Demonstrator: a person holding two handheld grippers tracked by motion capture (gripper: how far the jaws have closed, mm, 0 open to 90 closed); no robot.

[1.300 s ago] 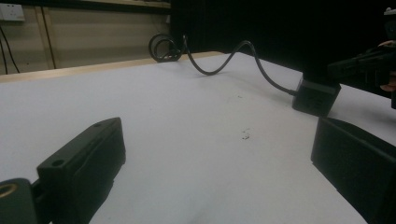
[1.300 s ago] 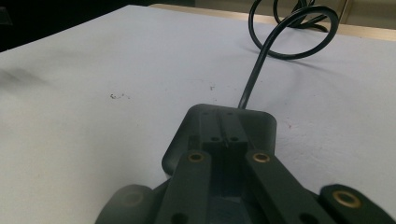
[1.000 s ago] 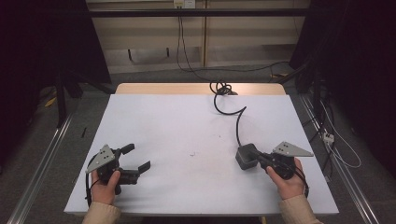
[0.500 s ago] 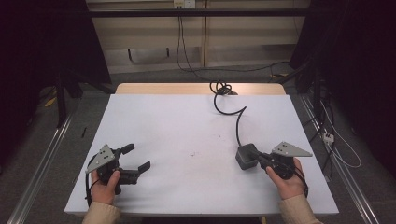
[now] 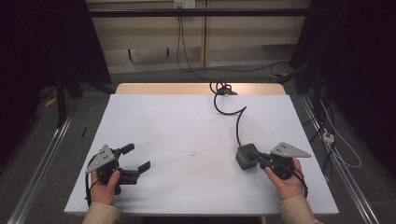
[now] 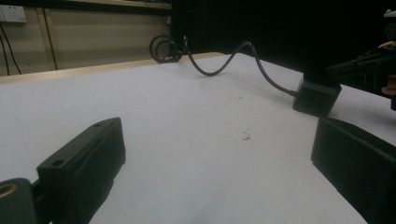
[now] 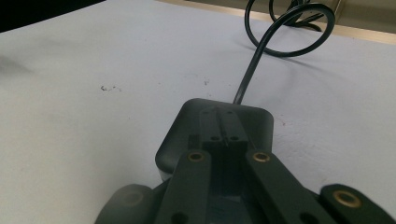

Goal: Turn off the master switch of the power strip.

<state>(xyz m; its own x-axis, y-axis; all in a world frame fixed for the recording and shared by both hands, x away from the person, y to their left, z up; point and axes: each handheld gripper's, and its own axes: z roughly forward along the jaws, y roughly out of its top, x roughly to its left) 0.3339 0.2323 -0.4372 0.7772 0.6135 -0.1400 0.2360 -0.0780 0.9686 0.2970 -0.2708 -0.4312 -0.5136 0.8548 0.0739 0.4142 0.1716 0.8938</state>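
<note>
Power adapter sits at the table's right near side, my right gripper clamped shut against it, left gripper wide open and empty; grasp stage, lifting presumably next.

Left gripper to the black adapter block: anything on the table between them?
Nothing solid. In the high view, bare white table runs from the left gripper to the black adapter block; a small dark smudge marks it, also seen in the left gripper view.

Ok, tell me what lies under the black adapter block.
The black adapter block sits flat on the white table, its cable trailing to the far edge. Its underside is hidden. The right tool rests shut against it.
</note>
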